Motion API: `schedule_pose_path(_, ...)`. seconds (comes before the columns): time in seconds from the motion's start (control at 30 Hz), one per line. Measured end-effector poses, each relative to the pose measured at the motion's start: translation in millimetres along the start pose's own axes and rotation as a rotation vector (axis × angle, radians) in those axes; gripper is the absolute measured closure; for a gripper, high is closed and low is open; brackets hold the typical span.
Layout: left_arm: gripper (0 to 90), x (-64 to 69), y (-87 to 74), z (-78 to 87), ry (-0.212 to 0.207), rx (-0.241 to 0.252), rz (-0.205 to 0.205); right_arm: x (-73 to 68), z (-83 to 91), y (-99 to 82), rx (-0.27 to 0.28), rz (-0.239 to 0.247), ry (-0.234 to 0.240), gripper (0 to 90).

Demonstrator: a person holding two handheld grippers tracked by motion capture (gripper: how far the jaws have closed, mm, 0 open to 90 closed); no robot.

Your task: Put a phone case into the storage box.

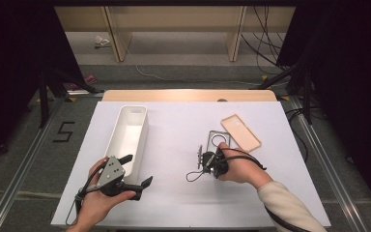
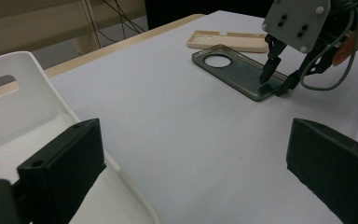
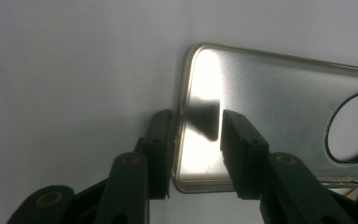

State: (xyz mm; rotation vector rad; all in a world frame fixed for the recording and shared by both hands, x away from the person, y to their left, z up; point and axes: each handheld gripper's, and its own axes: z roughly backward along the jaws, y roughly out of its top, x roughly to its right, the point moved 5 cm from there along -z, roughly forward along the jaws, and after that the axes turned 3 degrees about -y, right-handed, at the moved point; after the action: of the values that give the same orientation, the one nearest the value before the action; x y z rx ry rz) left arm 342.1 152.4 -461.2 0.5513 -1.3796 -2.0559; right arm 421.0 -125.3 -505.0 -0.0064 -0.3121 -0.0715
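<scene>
- Straddling the short end wall of the smoky clear phone case (image 3: 270,102) with the right gripper (image 3: 196,116): one jaw standing outside against the rim, the other inside over the case's floor, with a narrow gap left between that inner pad and the wall, so not yet pinching.
- Lying flat on the white table (image 1: 174,193), that case, open side up, camera hole at the far end, just beside the beige case (image 1: 240,131) and well apart from the white bin (image 1: 121,126).
- Keeping both pads square to the thin wall while closing, probably the main point here; gripping askew likely bending the soft rim or letting it slip out.
- Setting the jaw tips low enough to catch the full height of the wall, yet not digging the inner tip into the case floor.
- Closing gently until the wall is firmly nipped, then lifting slowly, watching for the far end dragging against the beige case.
- Holding the left gripper (image 1: 137,169) with its jaws wide and empty beside the near end of the bin, one jaw over the bin's rim; leaving it there, out of the way, seeming sensible for now.
</scene>
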Motion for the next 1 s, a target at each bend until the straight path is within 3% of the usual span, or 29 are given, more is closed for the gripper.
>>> schedule_pose_path(0.53,3.6,1.1,0.0,-0.4,-0.004,-0.001,-0.001,-3.8,0.4,0.6,-0.008,0.001,0.042,81.2)
schedule_pose_path(1.0,3.6,1.5,-0.1,-0.3,-0.004,-0.003,-0.002,-4.7,0.7,0.8,-0.008,-0.017,0.05,85.3)
